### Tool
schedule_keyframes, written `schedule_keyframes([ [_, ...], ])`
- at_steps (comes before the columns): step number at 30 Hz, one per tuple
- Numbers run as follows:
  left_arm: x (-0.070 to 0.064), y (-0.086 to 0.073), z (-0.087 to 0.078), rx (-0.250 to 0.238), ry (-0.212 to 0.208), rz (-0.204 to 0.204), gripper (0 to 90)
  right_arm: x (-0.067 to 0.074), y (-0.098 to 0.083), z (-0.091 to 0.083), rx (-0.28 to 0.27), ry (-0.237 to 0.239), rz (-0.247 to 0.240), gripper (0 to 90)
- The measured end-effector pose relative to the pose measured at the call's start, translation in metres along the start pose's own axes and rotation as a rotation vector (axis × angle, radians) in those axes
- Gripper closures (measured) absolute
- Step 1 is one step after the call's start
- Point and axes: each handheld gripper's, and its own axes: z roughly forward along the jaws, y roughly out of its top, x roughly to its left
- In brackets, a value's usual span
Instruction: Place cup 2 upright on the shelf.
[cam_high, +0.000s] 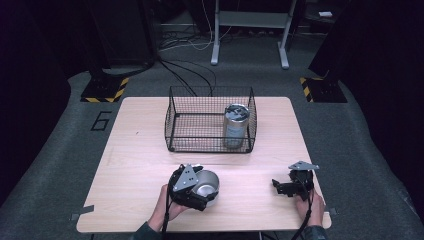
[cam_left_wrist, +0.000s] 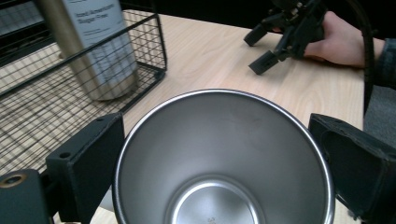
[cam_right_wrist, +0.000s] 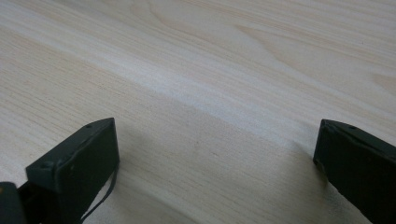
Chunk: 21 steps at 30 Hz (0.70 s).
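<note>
A: Where's the steel cup (cam_left_wrist: 223, 163)?

B: On the near part of the wooden table (cam_high: 135, 150), left of centre, its mouth open to the left gripper view. Its base and outer wall are cut off there, and from above the left gripper (cam_high: 192, 186) covers its left side.

A: How does it sit against the jaws?

B: Squarely between them. One black jaw stands at the cup's left rim, the other at its right. Whether the pads press the wall or just flank it, I can't make out.

A: And the other tongs?

B: The right gripper (cam_high: 286, 186) rests by the table's near right edge, well apart from the cup, jaws spread wide over bare wood with nothing between them.

A: Beyond that?

B: A black wire basket (cam_high: 175, 120) at the table's middle, with a metal canister (cam_high: 235, 125) upright in its right end; its label is too blurred to read.
</note>
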Motion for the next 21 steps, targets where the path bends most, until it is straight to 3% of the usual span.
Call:
schedule_keyframes([
  [21,0.034,0.006,-0.02,-0.021,0.096,-0.058,6.6,0.0,0.0,0.0,-0.004,0.001,0.003,0.0],
])
